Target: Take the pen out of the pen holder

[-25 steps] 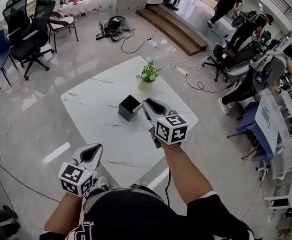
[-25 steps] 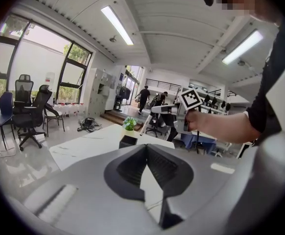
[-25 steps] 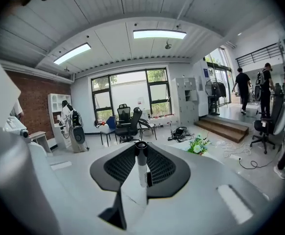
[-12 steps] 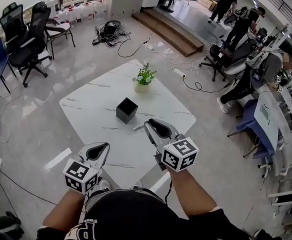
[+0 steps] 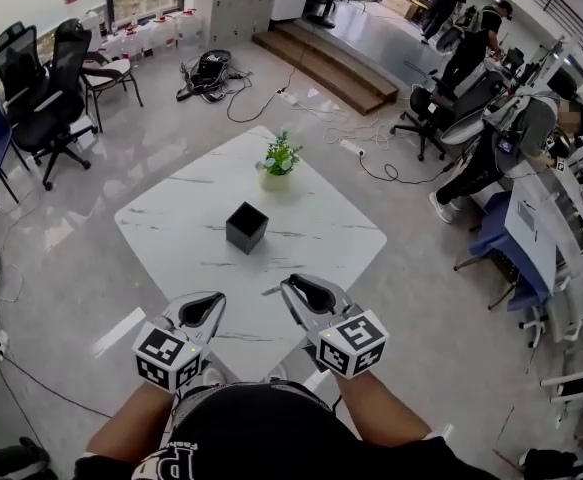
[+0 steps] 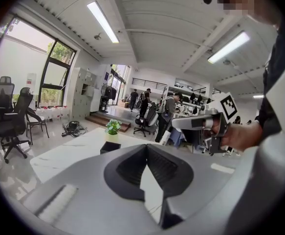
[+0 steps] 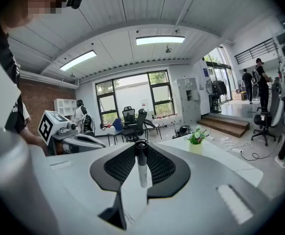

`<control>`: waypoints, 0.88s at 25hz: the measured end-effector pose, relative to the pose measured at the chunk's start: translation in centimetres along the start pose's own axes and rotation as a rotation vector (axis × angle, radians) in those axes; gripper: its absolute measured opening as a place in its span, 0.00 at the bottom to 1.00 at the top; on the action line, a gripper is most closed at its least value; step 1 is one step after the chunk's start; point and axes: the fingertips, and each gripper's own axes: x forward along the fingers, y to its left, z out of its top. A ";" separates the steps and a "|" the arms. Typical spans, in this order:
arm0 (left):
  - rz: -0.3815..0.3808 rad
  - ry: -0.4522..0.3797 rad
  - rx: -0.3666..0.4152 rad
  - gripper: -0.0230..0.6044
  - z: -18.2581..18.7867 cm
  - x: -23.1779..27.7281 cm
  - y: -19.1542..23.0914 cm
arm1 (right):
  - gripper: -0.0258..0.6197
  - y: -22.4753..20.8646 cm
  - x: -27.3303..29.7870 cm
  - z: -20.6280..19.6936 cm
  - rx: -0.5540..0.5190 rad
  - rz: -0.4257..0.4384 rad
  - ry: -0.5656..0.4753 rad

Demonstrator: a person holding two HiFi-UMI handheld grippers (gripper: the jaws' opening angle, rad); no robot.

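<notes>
The black square pen holder (image 5: 246,227) stands near the middle of the white marble table (image 5: 171,228); it also shows as a small dark box (image 6: 110,147) in the left gripper view. My right gripper (image 5: 289,290) is shut on a slim pen (image 7: 141,166) with a black cap, whose pale end (image 5: 270,291) pokes out to the left of the jaw tips. It hangs over the table's near edge, well clear of the holder. My left gripper (image 5: 214,300) is shut with nothing in it, level with the right one, a little to its left.
A small potted plant (image 5: 278,160) stands on the table beyond the holder. Office chairs (image 5: 41,78) are at the far left, cables (image 5: 206,66) and steps (image 5: 321,58) behind the table. People sit and stand at desks (image 5: 491,138) on the right.
My right gripper has drawn back from beside the holder toward my body, carrying the pen. The left gripper rose slightly and came closer to the right one.
</notes>
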 end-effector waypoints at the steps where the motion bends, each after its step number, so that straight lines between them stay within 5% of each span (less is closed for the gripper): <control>1: -0.006 0.004 0.002 0.13 -0.1 0.1 -0.2 | 0.15 0.2 -0.3 -0.2 0.004 0.001 0.001; 22: -0.037 -0.006 0.003 0.13 -0.3 0.4 -1.7 | 0.15 1.4 -2.2 -3.0 0.029 0.009 0.007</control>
